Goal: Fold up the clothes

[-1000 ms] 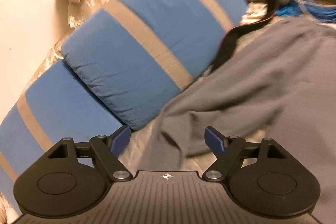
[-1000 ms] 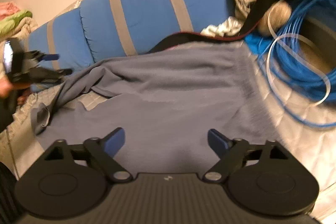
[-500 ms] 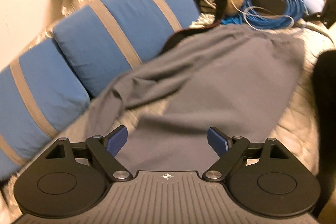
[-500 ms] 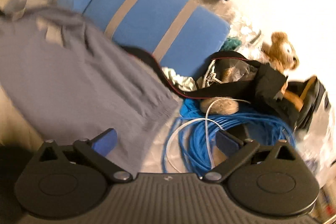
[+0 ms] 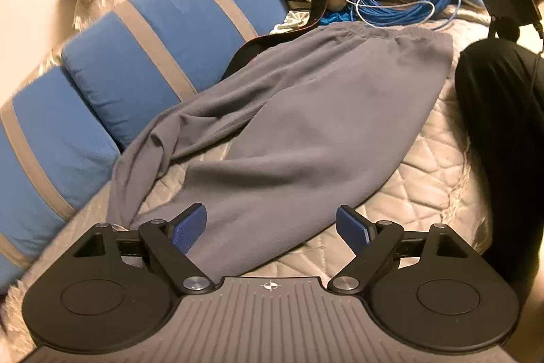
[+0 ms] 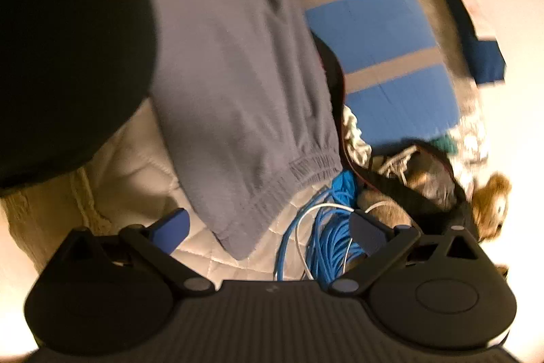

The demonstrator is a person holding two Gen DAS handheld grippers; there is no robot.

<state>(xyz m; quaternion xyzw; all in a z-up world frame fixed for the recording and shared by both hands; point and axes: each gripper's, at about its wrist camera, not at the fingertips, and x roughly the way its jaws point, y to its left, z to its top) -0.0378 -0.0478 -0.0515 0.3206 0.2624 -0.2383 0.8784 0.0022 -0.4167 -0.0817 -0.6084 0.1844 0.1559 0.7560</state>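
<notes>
Both grippers have swung over the bed, fingers spread, above limp grey sweatpants (image 5: 306,125), best pinched at the elastic waistband (image 6: 306,172).

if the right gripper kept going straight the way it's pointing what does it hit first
Most likely the elastic waistband corner of the grey pants, which lies between the open fingers of the right gripper, with the blue cable coil just beside it. Depth is unclear.

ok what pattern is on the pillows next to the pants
Blue pillows with grey stripes, clearest in the left wrist view.
</notes>
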